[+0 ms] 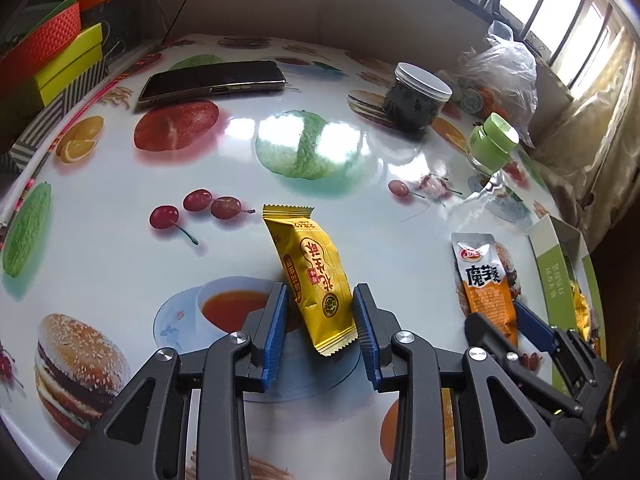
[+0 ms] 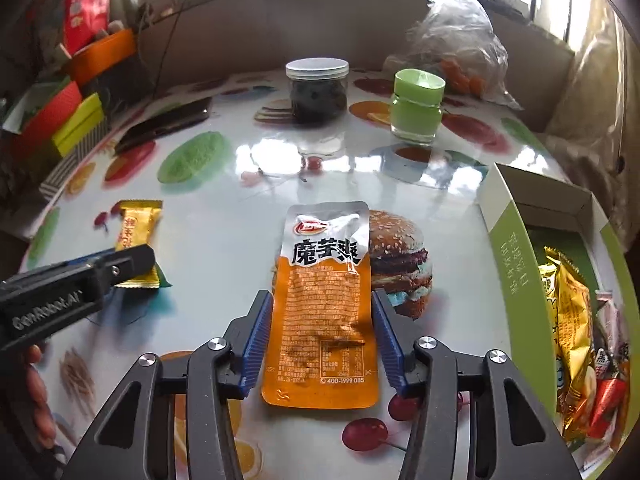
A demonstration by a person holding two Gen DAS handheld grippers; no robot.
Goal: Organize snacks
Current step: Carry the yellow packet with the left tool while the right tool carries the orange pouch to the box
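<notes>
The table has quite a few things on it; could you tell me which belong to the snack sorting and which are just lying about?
Job:
yellow snack packet
orange konjac pouch
green box holding snacks

Lying about:
phone
dark-filled jar
green-capped jar
plastic bag

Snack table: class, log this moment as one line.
left gripper: around yellow packet | right gripper: around orange pouch | green box: holds snacks

The glossy table (image 1: 120,208), printed with food pictures, is throwing back window glare, and the yellow snack packet (image 1: 316,276) is looking like shiny crinkled foil. The orange pouch (image 2: 324,304) is showing smooth plastic film with a silvery top, while the green box (image 2: 516,264) is appearing as matt cardboard.
</notes>
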